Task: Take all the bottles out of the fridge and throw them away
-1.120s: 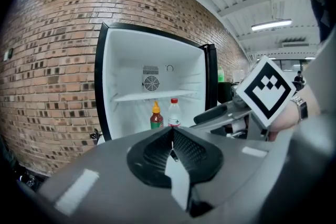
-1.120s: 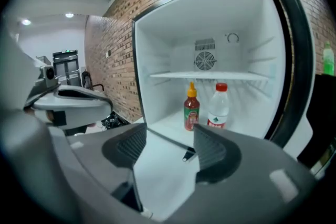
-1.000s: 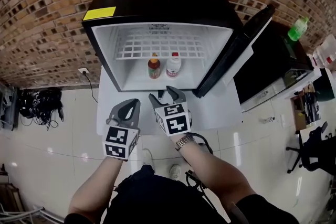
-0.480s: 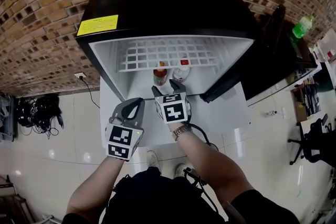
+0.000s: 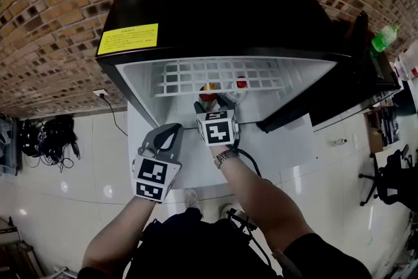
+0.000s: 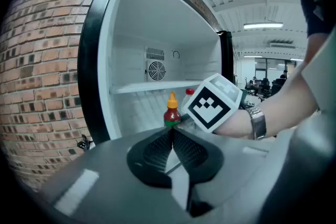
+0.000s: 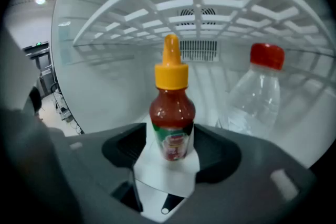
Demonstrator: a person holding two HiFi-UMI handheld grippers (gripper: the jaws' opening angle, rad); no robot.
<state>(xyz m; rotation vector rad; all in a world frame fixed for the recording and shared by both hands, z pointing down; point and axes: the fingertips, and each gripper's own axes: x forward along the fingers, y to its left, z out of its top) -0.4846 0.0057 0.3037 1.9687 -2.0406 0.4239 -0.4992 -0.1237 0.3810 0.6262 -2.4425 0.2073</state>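
The black fridge [image 5: 196, 10] stands open, and two bottles stand under its white wire shelf [image 5: 189, 75]. One is a red sauce bottle [image 7: 172, 113] with an orange cap, seen also in the head view [image 5: 208, 89] and in the left gripper view [image 6: 171, 110]. To its right stands a clear plastic bottle [image 7: 254, 97] with a red cap [image 5: 241, 82]. My right gripper [image 7: 172, 140] reaches into the fridge [image 5: 212, 103], open, with the base of the sauce bottle between its fingertips. My left gripper [image 6: 172, 131] hovers shut and empty outside the fridge front [image 5: 168, 132].
The fridge door [image 5: 356, 68] hangs open to the right. The fridge sits on a white stand [image 5: 277, 144]. A green bottle [image 5: 385, 37] stands on the dark cabinet at the far right. Cables [image 5: 49, 137] lie on the tiled floor at the left, below a brick wall.
My right gripper has moved forward into the fridge until its open jaws flank the sauce bottle. The left gripper has crept forward a little, still shut.
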